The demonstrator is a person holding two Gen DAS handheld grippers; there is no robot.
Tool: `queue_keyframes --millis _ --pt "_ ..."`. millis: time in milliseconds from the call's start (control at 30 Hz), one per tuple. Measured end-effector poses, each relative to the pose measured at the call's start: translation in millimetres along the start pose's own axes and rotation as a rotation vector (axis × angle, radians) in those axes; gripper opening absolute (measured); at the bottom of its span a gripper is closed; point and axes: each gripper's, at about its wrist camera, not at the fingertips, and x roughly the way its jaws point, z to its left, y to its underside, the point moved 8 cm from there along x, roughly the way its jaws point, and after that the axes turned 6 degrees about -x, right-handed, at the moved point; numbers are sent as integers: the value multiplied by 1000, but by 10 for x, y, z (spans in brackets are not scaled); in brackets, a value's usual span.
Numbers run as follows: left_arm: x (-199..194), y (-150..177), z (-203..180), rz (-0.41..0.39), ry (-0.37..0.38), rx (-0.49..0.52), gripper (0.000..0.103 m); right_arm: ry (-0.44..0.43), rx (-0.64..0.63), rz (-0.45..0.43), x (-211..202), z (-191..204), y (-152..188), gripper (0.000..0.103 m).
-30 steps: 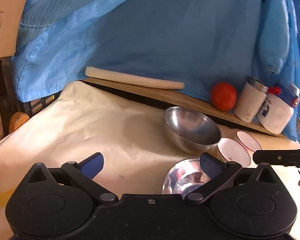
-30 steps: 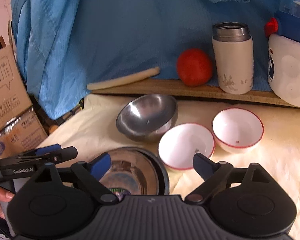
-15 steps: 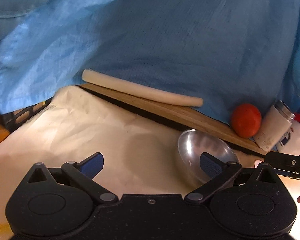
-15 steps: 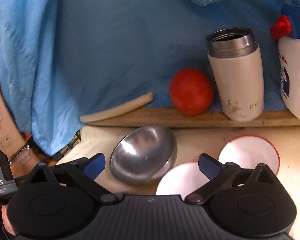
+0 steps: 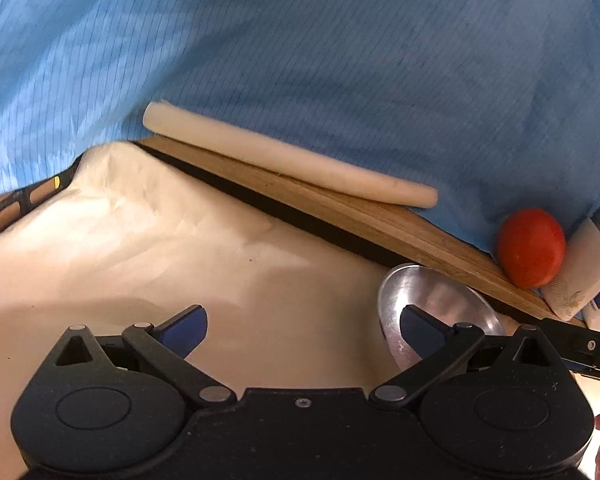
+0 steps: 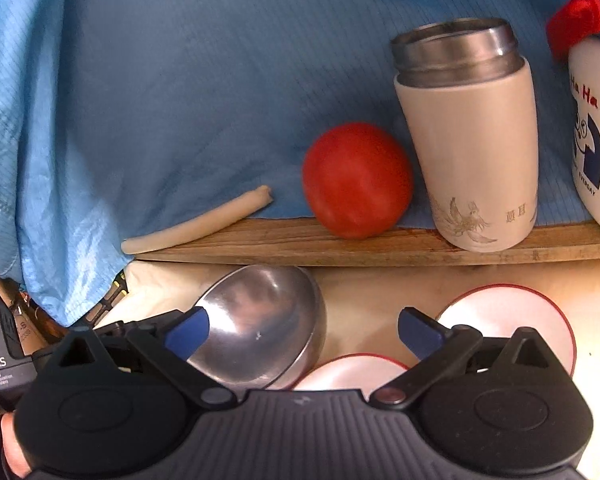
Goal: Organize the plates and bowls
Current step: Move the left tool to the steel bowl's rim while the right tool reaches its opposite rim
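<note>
Left wrist view
Bowl: round shiny steel bowl (image 5: 428,300) tilted, mouth facing the camera, just in front of the long wooden board (image 5: 340,216).
Left gripper (image 5: 302,326): spread wide, holding nothing; right blue pad (image 5: 420,326) overlapping the bowl, contact unclear.
Surface: cream cloth-covered table (image 5: 160,240); blue fabric backdrop (image 5: 300,60) behind the board.

Right wrist view
Bowl: same steel bowl (image 6: 260,320) tipped, below the board (image 6: 340,246); two red-rimmed white bowls (image 6: 512,312) upright to its right.
Right gripper (image 6: 302,330): wide apart, empty.
Board: red tomato (image 6: 356,180), cream steel-topped flask (image 6: 472,140).
</note>
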Motion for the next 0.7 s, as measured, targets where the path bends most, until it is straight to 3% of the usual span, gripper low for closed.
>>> queue_keyframes --millis 200,333,500,700 --pt "9 -1 7 -56 62 -37 102 13 -25 9 60 4 30 102" --pt "47 2 -14 -38 92 -43 102 11 -56 0 64 49 27 102" --pt "98 18 -25 -2 127 -48 101 12 -74 17 121 68 73 91" --pt "128 70 -98 30 158 -12 90 24 -75 30 166 66 121 77"
